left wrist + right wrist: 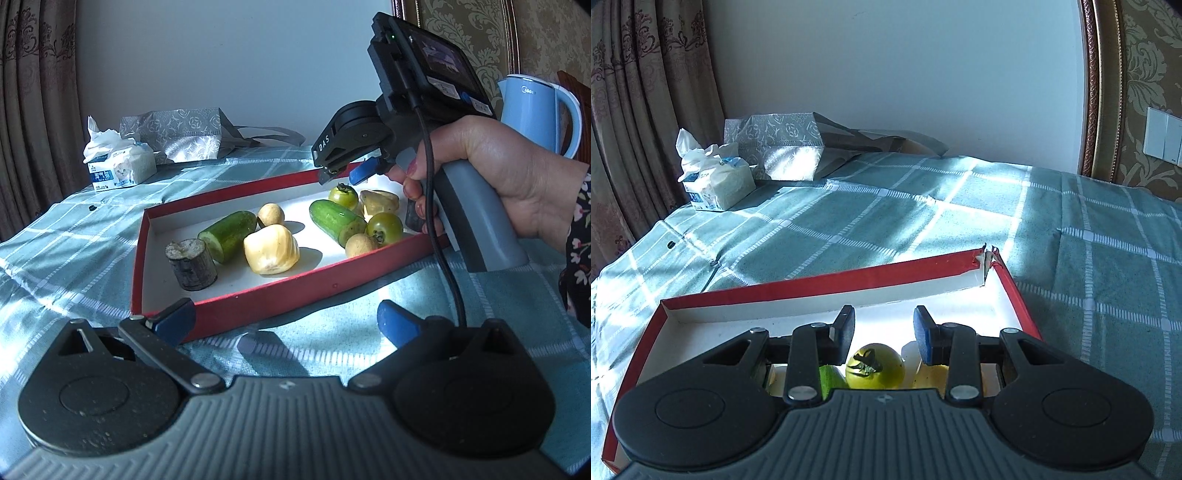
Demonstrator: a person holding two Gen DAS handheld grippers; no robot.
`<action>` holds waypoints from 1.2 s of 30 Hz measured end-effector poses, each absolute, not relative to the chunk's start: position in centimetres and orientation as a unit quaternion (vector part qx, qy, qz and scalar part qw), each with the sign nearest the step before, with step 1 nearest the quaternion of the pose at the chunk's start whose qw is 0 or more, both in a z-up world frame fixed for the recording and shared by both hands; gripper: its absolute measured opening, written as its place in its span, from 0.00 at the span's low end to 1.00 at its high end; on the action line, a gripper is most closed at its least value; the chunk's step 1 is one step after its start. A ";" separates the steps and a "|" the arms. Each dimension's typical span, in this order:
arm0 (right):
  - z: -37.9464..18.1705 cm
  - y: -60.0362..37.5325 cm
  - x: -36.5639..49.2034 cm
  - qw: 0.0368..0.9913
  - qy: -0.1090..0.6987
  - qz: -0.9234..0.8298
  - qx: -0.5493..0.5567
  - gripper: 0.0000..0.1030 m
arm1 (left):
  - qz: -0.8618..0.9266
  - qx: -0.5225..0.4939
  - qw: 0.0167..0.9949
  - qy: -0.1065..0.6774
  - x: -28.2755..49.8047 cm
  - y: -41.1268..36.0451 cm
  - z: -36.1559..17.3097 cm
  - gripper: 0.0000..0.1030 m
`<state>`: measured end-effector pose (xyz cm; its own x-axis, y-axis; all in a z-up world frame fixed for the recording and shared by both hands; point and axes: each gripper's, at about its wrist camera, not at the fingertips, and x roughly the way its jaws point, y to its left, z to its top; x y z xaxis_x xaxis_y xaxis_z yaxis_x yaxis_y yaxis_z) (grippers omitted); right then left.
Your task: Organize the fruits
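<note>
Right gripper (884, 330) (fingers apart) hovers over green tomato (875, 365) in tray (820, 291).

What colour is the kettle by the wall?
Light blue with a white rim; the kettle shows only in the left wrist view.

1. Setting: a room in a home.
2. Drapes (635, 110): heavy, patterned, hanging at the left.
3. Wallpaper (1145, 74): gold damask behind an ornate frame (1095, 92); a wall switch (1163, 136) is mounted on it.
4. Tabletop (923, 221): covered with a green checked cloth.
5. Household items: tissue pack (118, 162), silver gift bag (184, 133), blue electric kettle (535, 110).
6. Red-rimmed tray (295, 288): holds produce.
</note>
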<state>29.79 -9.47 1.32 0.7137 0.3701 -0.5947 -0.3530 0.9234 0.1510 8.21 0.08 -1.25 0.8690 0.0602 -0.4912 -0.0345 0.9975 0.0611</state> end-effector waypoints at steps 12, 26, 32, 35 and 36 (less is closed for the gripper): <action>3.1 -14.2 24.0 0.944 0.262 0.186 0.071 0.45 | 0.023 0.016 0.974 0.227 7.3 0.2 -0.8 1.00; 1.9 -17.5 14.2 0.964 0.223 0.131 0.056 0.84 | 0.045 -0.003 0.973 0.225 6.3 1.1 -0.7 1.00; 1.1 -16.9 10.7 0.970 0.215 0.103 0.042 0.98 | 0.068 -0.060 0.972 0.217 5.1 3.0 -0.7 1.00; 0.8 -15.8 9.4 0.974 0.206 0.090 0.013 1.00 | 0.066 -0.081 0.972 0.210 4.6 3.9 -0.6 1.00; 0.6 -15.4 9.2 0.975 0.204 0.085 0.003 1.00 | 0.068 -0.078 0.972 0.210 4.6 4.0 -0.6 1.00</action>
<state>9.18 -15.38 0.58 0.9022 0.1676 -0.3973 -0.1656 0.9854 0.0397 4.58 3.96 -0.57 0.9023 0.0998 -0.4194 -0.1655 0.9785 -0.1231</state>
